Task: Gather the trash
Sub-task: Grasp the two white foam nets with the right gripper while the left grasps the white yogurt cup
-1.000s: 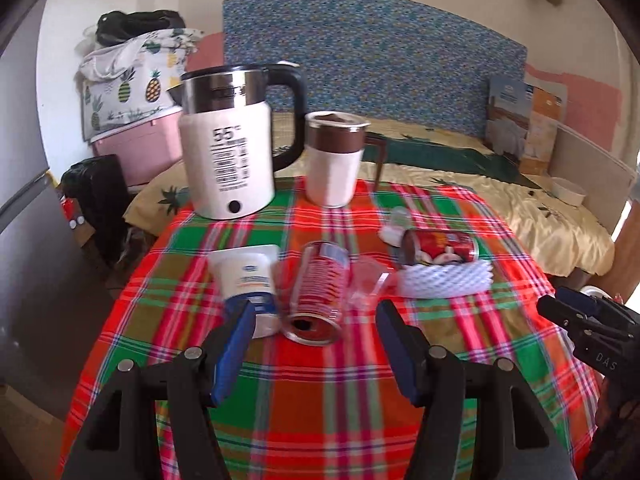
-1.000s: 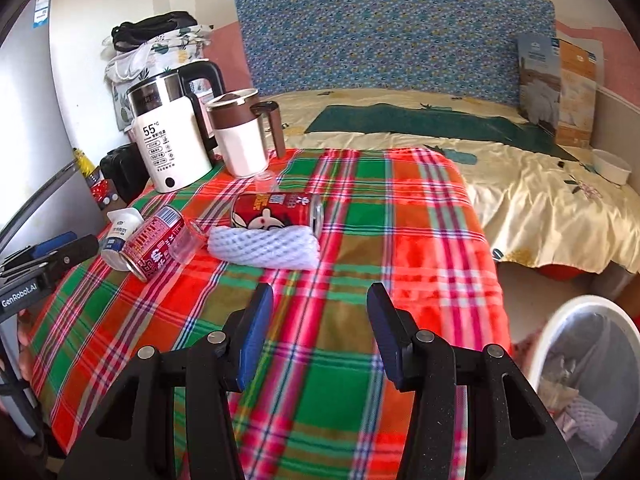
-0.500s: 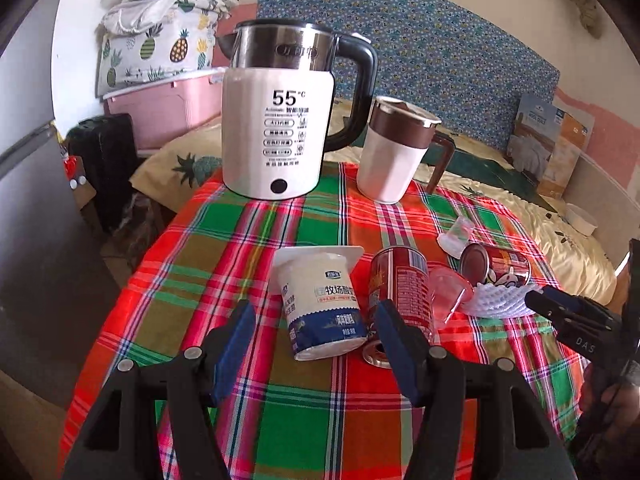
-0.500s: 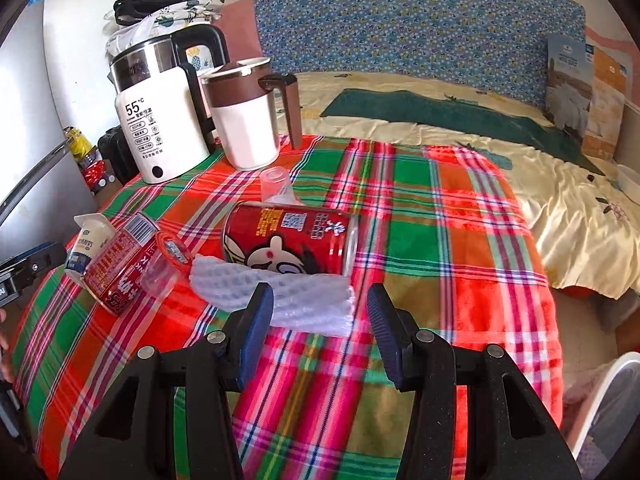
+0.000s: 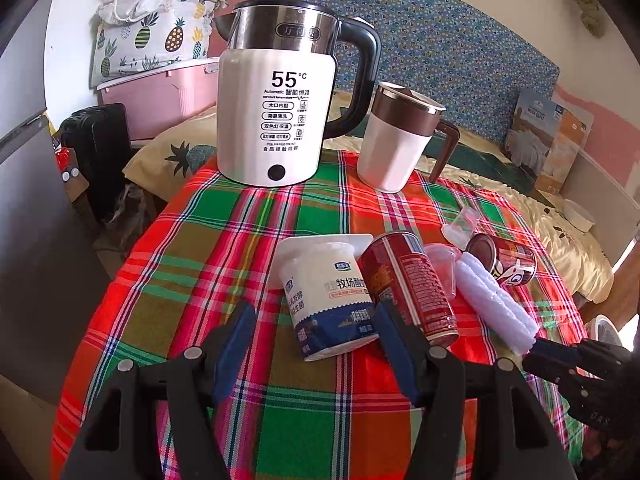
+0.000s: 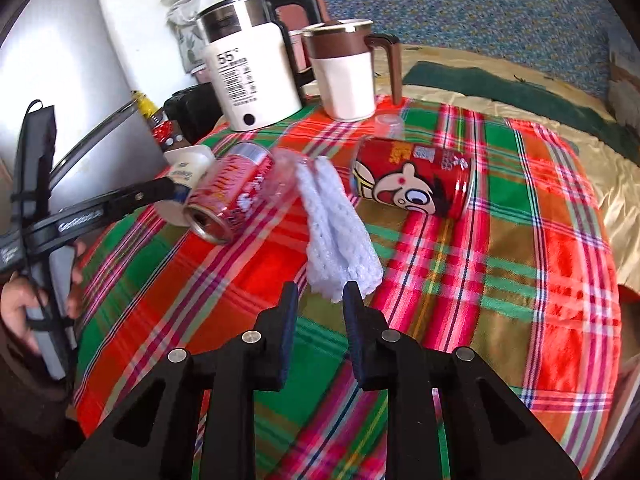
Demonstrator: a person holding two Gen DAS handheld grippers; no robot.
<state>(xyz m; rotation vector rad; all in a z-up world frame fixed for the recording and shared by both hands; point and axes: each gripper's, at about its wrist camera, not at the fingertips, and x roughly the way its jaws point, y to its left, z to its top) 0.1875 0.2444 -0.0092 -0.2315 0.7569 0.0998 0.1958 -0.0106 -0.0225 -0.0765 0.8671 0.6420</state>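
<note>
A white and blue yogurt cup (image 5: 332, 300) lies on its side on the plaid tablecloth (image 5: 224, 240). My left gripper (image 5: 316, 320) stands open around its near end, and the left pad is clear of it. Beside the cup lie a red can (image 5: 408, 284), a clear plastic cup (image 5: 440, 260), a white foam net (image 6: 336, 232) and a red cartoon can (image 6: 416, 180). My right gripper (image 6: 320, 292) is closing, with the net's near end between its fingertips. I cannot see the pads pressing on it.
A white kettle (image 5: 276, 120) and a brown-lidded white mug (image 5: 396, 144) stand at the table's far side. A second clear cup (image 6: 390, 124) sits near the mug. A bed lies behind the table, a grey fridge (image 5: 28, 240) on the left, and a white bin rim (image 5: 604, 324) on the right.
The left gripper has come in low toward the yogurt cup, which now lies between its fingers. The right gripper has moved up to the foam net and its jaws have narrowed.
</note>
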